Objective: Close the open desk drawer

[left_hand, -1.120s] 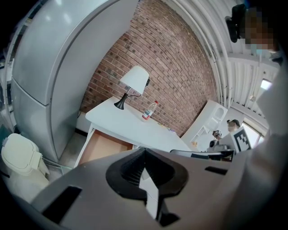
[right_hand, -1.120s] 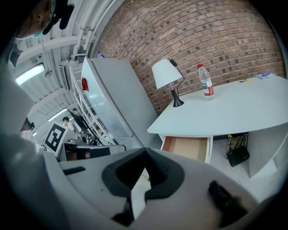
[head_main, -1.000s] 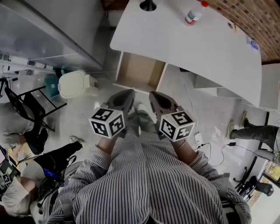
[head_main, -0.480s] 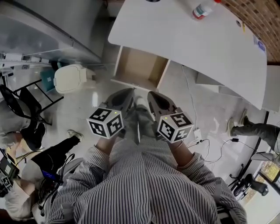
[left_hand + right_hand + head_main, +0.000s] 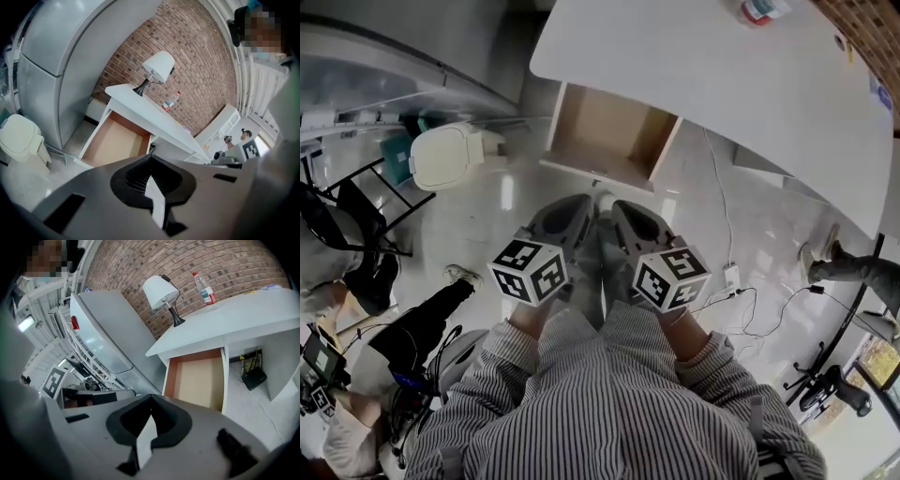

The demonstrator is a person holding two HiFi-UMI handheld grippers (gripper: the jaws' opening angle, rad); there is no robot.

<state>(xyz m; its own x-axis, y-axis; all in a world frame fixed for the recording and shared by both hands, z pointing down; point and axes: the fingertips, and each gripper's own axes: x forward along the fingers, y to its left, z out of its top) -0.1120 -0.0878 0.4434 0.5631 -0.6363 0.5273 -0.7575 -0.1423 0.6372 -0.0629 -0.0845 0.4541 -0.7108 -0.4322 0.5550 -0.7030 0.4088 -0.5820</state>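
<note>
The drawer (image 5: 609, 136) stands pulled out from under the counter (image 5: 722, 84), at the counter's left end, and shows an empty brown floor. Its long axis runs straight away from you and in beneath the counter, so closing it looks like a plain forward push on its white front panel, the side farthest out from the counter. That panel lies dead ahead of both of your grippers, near them but not touching. The left gripper (image 5: 579, 202) and the right gripper (image 5: 617, 208) sit side by side short of the panel. The left one looks a shade nearer, though either could reach. Each gripper has its jaws pressed together with nothing between them.

By count there is one drawer and two grippers. On the counter stand one lamp (image 5: 159, 65) and one bottle (image 5: 171, 101). One white bin (image 5: 450, 155) sits on the floor, left of the counter.
</note>
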